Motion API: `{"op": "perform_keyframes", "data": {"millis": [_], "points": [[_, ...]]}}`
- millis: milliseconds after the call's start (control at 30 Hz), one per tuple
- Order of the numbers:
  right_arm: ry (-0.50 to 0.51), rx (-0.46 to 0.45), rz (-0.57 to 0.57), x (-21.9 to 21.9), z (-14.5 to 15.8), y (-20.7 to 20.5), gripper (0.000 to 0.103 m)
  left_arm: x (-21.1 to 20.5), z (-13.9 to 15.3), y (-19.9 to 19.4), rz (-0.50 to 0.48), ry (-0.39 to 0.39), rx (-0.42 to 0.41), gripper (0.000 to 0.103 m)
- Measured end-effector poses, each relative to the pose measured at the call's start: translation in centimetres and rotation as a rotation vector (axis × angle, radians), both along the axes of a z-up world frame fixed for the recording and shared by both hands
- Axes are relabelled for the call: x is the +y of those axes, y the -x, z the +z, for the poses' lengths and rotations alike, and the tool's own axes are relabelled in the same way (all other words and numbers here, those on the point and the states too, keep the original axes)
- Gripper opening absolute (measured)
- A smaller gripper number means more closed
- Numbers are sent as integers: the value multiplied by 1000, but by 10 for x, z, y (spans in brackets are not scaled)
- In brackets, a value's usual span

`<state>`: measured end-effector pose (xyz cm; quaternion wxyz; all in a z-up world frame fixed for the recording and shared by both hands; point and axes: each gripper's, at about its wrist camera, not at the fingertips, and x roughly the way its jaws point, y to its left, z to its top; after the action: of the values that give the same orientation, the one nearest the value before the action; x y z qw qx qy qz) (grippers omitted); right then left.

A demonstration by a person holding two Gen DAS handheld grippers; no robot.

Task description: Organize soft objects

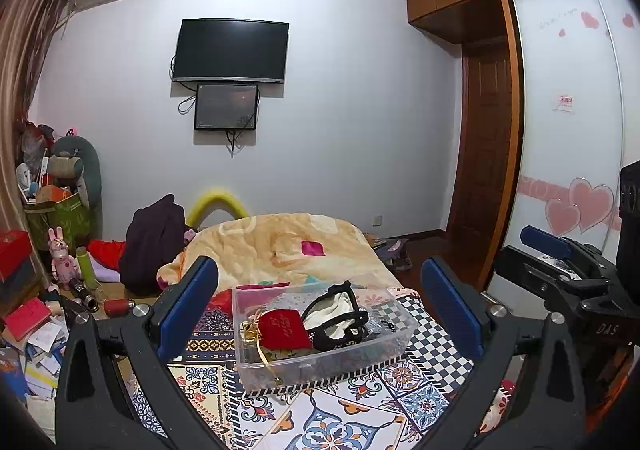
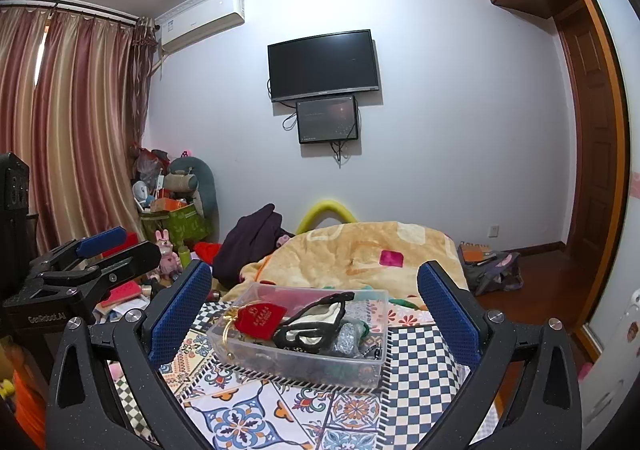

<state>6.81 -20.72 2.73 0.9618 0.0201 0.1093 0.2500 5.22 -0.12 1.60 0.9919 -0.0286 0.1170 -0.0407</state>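
Observation:
A clear plastic box point(image 1: 396, 346) point(image 2: 256, 364) stands on the patterned cloth of the bed. In it lie a red pouch point(image 1: 285, 328) point(image 2: 260, 317) with a gold cord, a black-and-white fabric piece point(image 1: 338, 310) point(image 2: 316, 320) and some dark and green items. My left gripper point(image 1: 320, 310) is open and empty, held above the box's near side. My right gripper point(image 2: 316, 306) is open and empty, also just before the box. Each gripper shows at the edge of the other's view.
A peach blanket point(image 1: 280, 242) point(image 2: 360, 254) lies heaped behind the box. A dark garment point(image 1: 156, 242) lies at its left. The floor at left holds boxes, papers and a pink rabbit toy point(image 1: 62, 258). A wardrobe point(image 1: 568, 109) stands at right.

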Motion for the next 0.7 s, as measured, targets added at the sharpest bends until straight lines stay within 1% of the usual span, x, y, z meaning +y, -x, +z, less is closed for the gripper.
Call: {"op": "perform_keyframes", "data": {"millis": [567, 700], "points": [[4, -3, -2, 0, 0, 1, 103, 2, 3, 1, -5, 4, 0, 103], [8, -1, 3, 0, -1, 1, 103, 4, 4, 1, -19, 8, 5, 103]]}}
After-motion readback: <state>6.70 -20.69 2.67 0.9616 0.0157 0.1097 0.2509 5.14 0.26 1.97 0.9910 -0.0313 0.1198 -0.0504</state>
